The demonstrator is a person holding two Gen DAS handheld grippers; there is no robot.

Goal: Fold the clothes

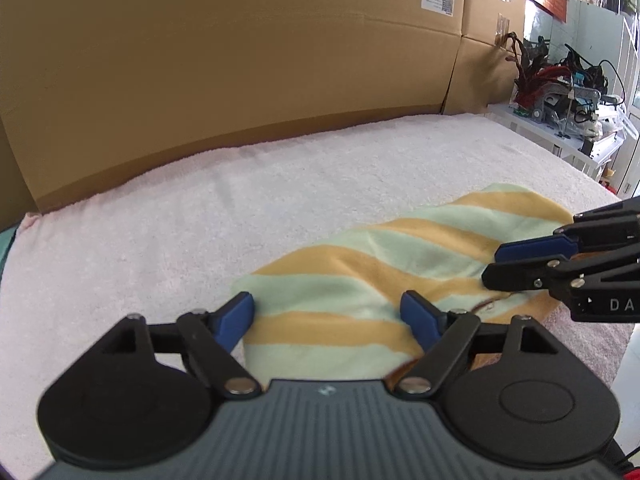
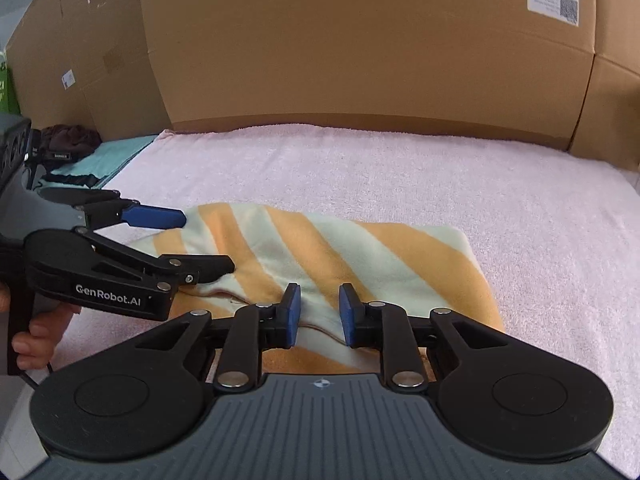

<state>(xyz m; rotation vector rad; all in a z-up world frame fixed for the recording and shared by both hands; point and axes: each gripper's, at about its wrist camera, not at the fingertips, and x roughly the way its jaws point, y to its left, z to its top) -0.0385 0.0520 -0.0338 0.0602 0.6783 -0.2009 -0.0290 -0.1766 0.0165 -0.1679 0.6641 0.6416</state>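
Striped garment lengthwise across towel

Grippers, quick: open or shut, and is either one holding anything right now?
Left gripper: open wide over the striped garment, holding nothing.
Right gripper: open, narrower gap, above the garment's near edge, gripping nothing.

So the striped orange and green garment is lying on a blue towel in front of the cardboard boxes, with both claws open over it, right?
Not quite: the towel under the striped garment is pink, as the right wrist view shows. The rest holds: it lies before the cardboard boxes, with the left claw and right claw open over it.
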